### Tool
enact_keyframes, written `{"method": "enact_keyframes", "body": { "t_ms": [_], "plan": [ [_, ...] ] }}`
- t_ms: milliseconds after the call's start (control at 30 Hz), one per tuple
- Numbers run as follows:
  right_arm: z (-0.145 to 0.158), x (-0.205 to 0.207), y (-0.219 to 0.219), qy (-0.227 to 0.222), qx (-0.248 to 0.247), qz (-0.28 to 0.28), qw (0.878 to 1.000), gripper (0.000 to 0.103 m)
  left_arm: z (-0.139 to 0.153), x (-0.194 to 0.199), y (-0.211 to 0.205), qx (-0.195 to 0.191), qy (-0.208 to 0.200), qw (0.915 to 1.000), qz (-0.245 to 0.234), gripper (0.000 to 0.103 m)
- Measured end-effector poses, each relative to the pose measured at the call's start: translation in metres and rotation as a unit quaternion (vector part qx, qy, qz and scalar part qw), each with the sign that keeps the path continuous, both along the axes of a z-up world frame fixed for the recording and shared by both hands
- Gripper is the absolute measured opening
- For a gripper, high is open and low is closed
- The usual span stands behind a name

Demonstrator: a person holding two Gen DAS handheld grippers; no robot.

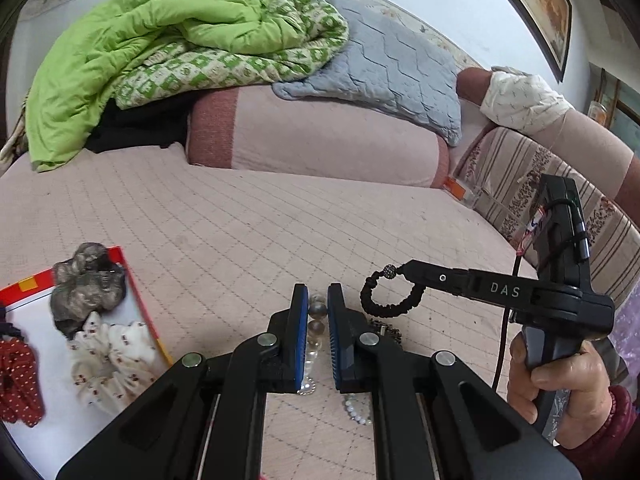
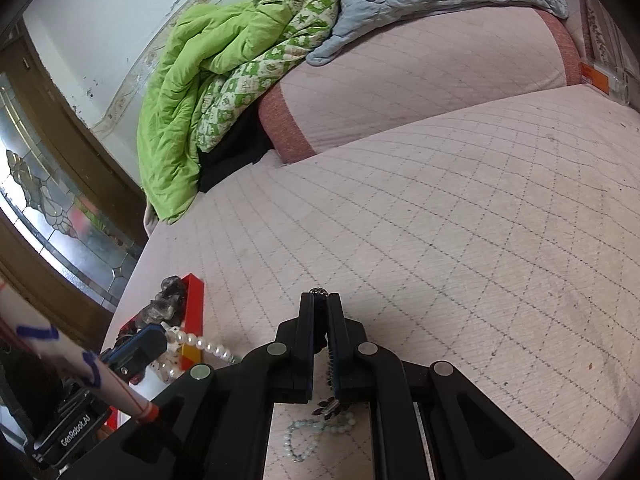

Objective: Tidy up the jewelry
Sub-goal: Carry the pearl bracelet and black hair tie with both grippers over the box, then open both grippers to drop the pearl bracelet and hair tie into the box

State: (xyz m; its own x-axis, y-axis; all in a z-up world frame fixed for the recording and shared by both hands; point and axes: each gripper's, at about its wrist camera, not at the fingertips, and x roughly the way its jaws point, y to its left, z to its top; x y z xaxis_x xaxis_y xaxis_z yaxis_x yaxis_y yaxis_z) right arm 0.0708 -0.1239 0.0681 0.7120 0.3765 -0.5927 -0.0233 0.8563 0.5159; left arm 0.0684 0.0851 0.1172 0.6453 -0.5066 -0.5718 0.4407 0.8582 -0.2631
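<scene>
A pink quilted bed (image 1: 248, 216) fills both views, with a green quilt (image 1: 132, 52), a grey pillow (image 1: 384, 64) and a pink bolster (image 1: 312, 136) heaped against the pale wall, and a leaded-glass door (image 2: 44, 208) at one side. The left tongs (image 1: 318, 312) are closed on a string of clear and pearl beads (image 1: 314, 332) just above the bed, beside a red-edged box (image 1: 136, 304) that holds scrunchies. The right tongs (image 2: 320, 304) are clamped on a black braided bracelet (image 1: 390, 294) with a sparkly bead, its loop hanging free, while a pale green bead bracelet (image 2: 316, 432) lies on the bed below.
</scene>
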Motion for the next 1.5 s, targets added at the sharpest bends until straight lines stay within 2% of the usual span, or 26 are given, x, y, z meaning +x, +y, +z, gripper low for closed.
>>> {"method": "enact_keyframes", "body": {
  "t_ms": [200, 467, 733, 1033, 1500],
  "plan": [
    [0.007, -0.003, 0.026, -0.012, 0.004, 0.028, 1.000, 0.007, 0.013, -0.015, 0.032, -0.003, -0.015, 0.9996, 0.025, 0.009],
    [0.016, -0.015, 0.081, -0.029, 0.008, 0.089, 0.996, 0.007, 0.023, -0.033, 0.100, -0.010, -0.020, 0.9968, 0.077, 0.009],
    [0.013, -0.024, 0.148, -0.028, 0.014, 0.160, 0.987, 0.007, 0.008, -0.023, 0.165, -0.014, 0.002, 0.9893, 0.145, 0.009],
    [-0.006, -0.027, 0.200, -0.017, -0.002, 0.209, 0.978, 0.007, -0.018, 0.011, 0.184, -0.003, 0.037, 0.9840, 0.174, 0.009],
    [-0.030, -0.013, 0.208, 0.008, -0.043, 0.194, 0.980, 0.007, -0.034, 0.027, 0.192, 0.023, 0.058, 0.9782, 0.198, 0.009]
  ]
}}
